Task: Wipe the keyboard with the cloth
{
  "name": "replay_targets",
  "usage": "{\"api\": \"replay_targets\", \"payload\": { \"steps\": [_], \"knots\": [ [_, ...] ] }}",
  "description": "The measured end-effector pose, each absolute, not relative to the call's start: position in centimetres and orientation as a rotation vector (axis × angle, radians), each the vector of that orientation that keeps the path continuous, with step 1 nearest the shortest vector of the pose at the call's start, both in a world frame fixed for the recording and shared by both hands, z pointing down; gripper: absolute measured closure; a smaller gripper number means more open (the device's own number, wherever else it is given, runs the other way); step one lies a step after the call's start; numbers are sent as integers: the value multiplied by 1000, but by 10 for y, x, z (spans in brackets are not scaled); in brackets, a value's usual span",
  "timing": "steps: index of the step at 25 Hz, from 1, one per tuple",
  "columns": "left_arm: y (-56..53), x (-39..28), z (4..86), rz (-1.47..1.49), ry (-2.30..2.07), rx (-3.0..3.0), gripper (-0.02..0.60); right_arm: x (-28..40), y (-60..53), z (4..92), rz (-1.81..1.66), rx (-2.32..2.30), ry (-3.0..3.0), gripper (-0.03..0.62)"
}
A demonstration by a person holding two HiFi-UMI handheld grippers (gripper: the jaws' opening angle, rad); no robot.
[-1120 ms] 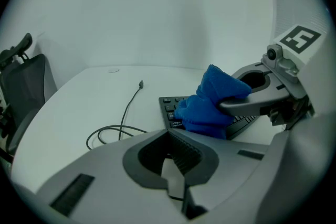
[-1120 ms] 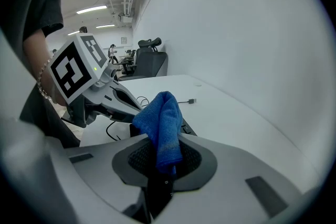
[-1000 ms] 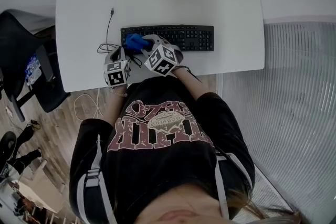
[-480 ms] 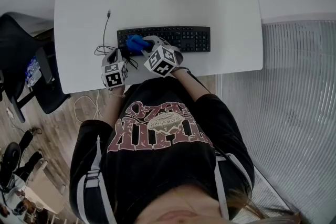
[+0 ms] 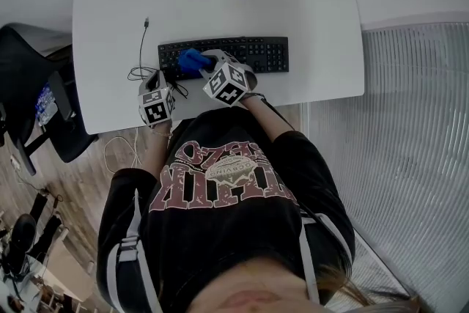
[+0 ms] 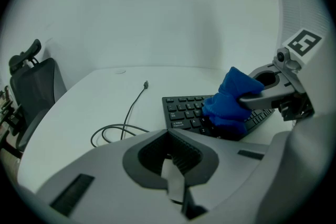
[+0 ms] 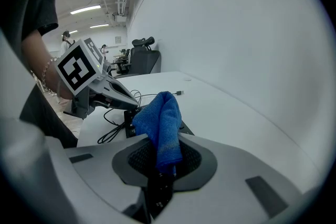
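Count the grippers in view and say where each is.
2. The left gripper is by the left end of the keyboard; the right gripper holds the blue cloth on its keys.

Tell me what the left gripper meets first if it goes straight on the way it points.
Probably the left end of the keyboard, just ahead of the left gripper; the loose cable lies off to its left. Depth is uncertain.

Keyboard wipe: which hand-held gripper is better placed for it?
Right: the right hand-held gripper holds the blue cloth on the keyboard's left end; the left hand-held gripper is shut, empty.
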State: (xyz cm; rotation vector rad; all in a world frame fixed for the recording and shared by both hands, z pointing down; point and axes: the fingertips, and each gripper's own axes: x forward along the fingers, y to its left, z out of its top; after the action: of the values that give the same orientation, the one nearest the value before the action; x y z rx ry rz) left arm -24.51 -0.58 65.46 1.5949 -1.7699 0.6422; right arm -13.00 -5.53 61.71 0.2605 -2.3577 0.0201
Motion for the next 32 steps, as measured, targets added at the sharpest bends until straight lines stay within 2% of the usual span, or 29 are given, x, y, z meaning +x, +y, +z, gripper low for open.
{"api": "replay_targets", "payload": {
  "steps": [32],
  "knots": [
    [-7, -245, 656, 670, -1809, 1562, 549, -52, -80, 622, 95, 422, -2309, 530]
  ]
}}
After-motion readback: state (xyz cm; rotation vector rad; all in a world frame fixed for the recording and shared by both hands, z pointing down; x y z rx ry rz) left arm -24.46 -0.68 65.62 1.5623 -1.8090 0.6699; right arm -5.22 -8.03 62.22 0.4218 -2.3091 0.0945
